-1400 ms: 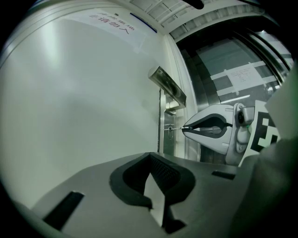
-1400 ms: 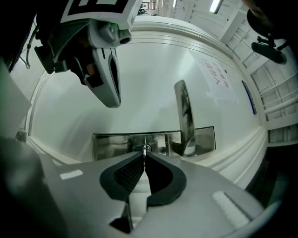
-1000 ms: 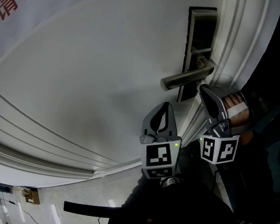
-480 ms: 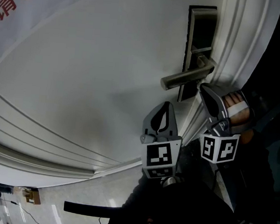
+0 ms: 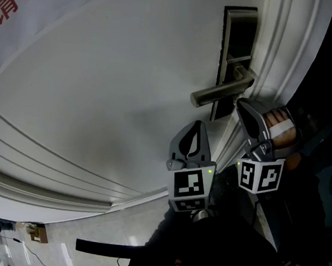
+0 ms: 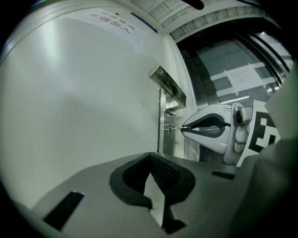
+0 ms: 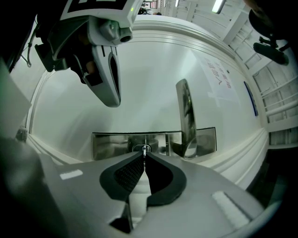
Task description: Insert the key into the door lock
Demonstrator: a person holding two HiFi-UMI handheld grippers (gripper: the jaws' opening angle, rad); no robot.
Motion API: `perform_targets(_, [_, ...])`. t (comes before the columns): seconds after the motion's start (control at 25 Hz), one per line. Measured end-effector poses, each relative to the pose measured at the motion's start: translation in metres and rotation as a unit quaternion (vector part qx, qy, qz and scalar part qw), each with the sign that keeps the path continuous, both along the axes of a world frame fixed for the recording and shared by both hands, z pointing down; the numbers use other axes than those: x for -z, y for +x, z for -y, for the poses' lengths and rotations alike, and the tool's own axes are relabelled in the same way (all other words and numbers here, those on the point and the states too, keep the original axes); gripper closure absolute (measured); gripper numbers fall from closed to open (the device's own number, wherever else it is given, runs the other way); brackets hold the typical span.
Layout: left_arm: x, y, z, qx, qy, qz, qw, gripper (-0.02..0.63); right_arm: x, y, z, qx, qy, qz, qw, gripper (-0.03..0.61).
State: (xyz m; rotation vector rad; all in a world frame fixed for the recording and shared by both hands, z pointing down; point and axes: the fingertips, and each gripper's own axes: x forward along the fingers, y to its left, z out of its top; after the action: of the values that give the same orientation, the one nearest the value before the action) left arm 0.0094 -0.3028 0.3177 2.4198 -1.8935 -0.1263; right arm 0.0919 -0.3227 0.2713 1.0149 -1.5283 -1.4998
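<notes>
1. A white door (image 5: 111, 95) fills most of the head view. A metal lock plate (image 5: 240, 43) is near its right edge, and a lever handle (image 5: 219, 94) sticks out to the left.
2. The right gripper (image 5: 240, 104) is just below the handle, pointing at the lower part of the lock plate. A hand (image 5: 280, 130) grasps its body.
3. In the right gripper view, its 2 jaws are clenched on a thin metal key (image 7: 145, 152). The key pokes out past the jaw tips, straight ahead.
4. The key's tip sits right at the round keyhole (image 7: 140, 148) on the plate, below the handle's pivot. Whether it has entered cannot be made out.
5. The left gripper view shows this side-on. The key (image 6: 181, 127) points level at the keyhole (image 6: 170, 129), with the tip close to it.
6. The left gripper (image 6: 149, 156) is below and to the left of the right gripper, off the door face. Its jaws are pressed together and grasp nothing.
</notes>
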Motion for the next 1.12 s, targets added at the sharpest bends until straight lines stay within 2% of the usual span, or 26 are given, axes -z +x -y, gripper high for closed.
perform_targets(0.12, [-0.0006,-0.0004,0.0003,0.002,-0.005,0.007,1.0,0.612,0.0002,0.0,0.0,0.001,0.0,0.0,1.0,0.566])
perform_targets(0.44, [0.0021,0.002,0.0011,-0.003,0.005,-0.009,0.9999,0.612,0.0003,-0.0002,0.0013,-0.001,-0.002,-0.004,1.0,0.566])
perform_targets(0.64, [-0.0017,-0.0038,0.0011,0.004,-0.006,0.02,0.9998,0.612,0.0003,-0.0003,0.0017,-0.001,-0.003,-0.004,1.0,0.566])
perform_targets(0.84, [-0.001,-0.0004,0.0019,0.0,-0.002,-0.007,1.0,0.612,0.0002,-0.0006,0.0016,0.0,-0.003,-0.005,1.0,0.566])
perform_targets(1.12, [0.001,0.0003,0.0022,-0.002,0.001,-0.004,1.0,0.612,0.0001,-0.0009,0.0018,0.001,-0.003,-0.007,1.0,0.566])
